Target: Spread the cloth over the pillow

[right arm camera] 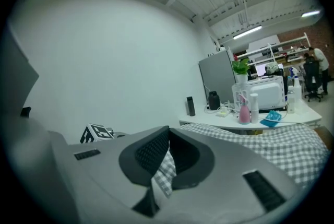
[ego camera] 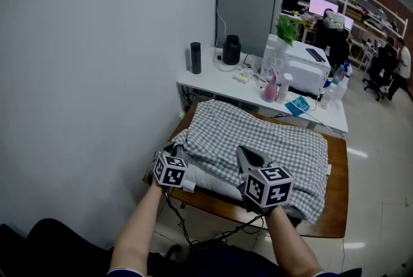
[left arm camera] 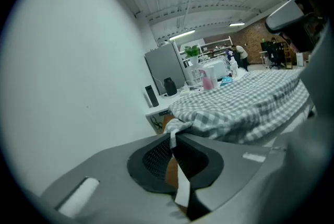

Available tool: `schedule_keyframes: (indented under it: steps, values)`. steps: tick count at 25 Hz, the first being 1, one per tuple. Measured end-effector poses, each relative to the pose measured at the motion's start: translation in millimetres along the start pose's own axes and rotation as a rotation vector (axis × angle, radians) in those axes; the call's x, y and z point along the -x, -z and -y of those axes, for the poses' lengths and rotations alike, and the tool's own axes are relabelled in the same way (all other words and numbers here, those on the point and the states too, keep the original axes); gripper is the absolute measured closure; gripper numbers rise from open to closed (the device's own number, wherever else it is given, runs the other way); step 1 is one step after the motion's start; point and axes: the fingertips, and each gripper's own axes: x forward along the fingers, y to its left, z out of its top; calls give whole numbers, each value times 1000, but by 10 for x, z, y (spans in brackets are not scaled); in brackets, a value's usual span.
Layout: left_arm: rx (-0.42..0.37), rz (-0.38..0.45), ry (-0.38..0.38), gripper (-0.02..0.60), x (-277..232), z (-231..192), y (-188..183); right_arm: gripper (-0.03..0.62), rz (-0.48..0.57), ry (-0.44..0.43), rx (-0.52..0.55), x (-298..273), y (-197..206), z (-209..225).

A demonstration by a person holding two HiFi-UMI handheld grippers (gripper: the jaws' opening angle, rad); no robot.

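A grey-and-white checked cloth [ego camera: 264,140] lies over a white pillow [ego camera: 213,182] on a brown wooden table [ego camera: 335,205]. My left gripper [ego camera: 173,152] is shut on the cloth's near left corner; the left gripper view shows the cloth's edge [left arm camera: 175,131] pinched between the dark pads [left arm camera: 156,157]. At the near edge, further right, my right gripper [ego camera: 248,156] is also shut on the cloth, a checked fold [right arm camera: 166,168] caught between its pads [right arm camera: 151,152]. The cloth [right arm camera: 261,144] stretches away towards the far side.
Behind the table stands a white desk [ego camera: 213,85] with a black cylinder [ego camera: 195,57], a dark jug [ego camera: 231,50], a pink bottle [ego camera: 270,88], a white printer [ego camera: 303,69] and a grey cabinet [ego camera: 248,11]. A white wall runs along the left. People sit far right.
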Motion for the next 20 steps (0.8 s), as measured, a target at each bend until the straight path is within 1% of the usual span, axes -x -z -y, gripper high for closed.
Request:
schedule_keyframes:
  steps: [2,4,8,12,16,20]
  values:
    - [-3,-32,-18,561,33,-93,106,591,-3,-17,0,-37,7,-57]
    - [11,-67,-22,561,67,-141,241,591,-7,-28,1,-64,11,-95]
    - [57,-136,11,561,122,-85,538,591,-15,-41,-5,-101,39,-134]
    - [105,-189,37,561,161,-26,773,591,-17,-48,-12,-122,55,-150]
    - [146,-222,57,560,209,16,920,591,-23,-58,-19,-94,75,-170]
    - [211,-219,66,549,269,17,1003,591,-23,-65,-10,-42,79,-188]
